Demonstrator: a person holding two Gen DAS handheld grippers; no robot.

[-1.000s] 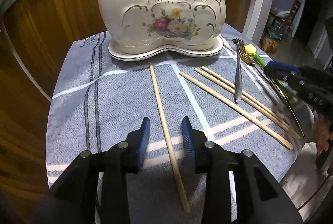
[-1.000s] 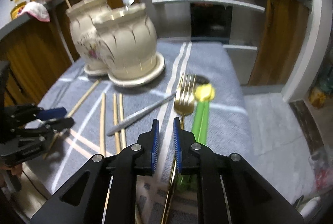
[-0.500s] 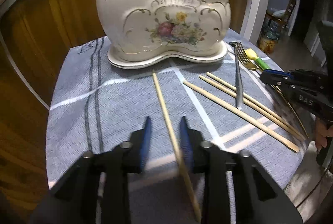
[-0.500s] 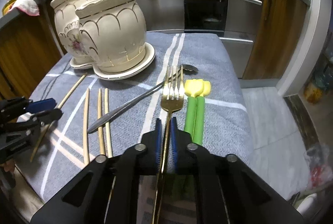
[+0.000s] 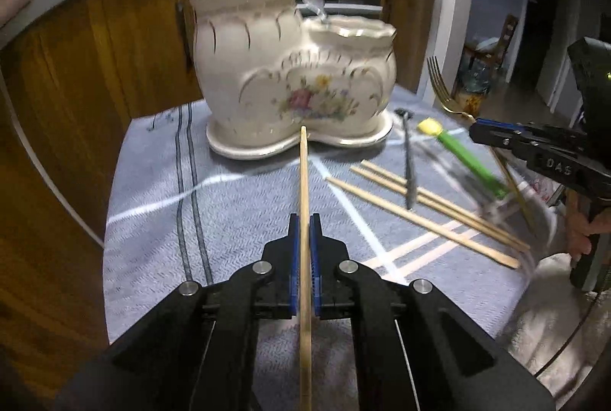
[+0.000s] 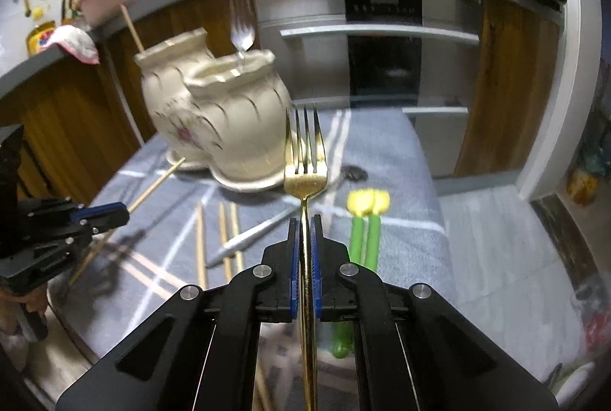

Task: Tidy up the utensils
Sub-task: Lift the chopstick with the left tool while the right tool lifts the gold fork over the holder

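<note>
Two grippers each pinch a utensil: the left gripper (image 5: 304,220) has its fingers closed on a wooden chopstick (image 5: 304,189) at frame centre, pointing toward the ceramic holder (image 5: 294,75). The right gripper (image 6: 304,224) clamps a gold fork (image 6: 305,178) at centre frame, apparently raised off the table (image 6: 401,220).

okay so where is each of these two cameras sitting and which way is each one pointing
Left wrist: rides the left hand-held gripper, looking along a clamped chopstick toward the ceramic holder; the right hand-held gripper shows at right.
Right wrist: rides the right hand-held gripper, looking along a clamped gold fork toward the oven; the left hand-held gripper shows at left.
Shared: holder, loose chopsticks, green utensils.
</note>
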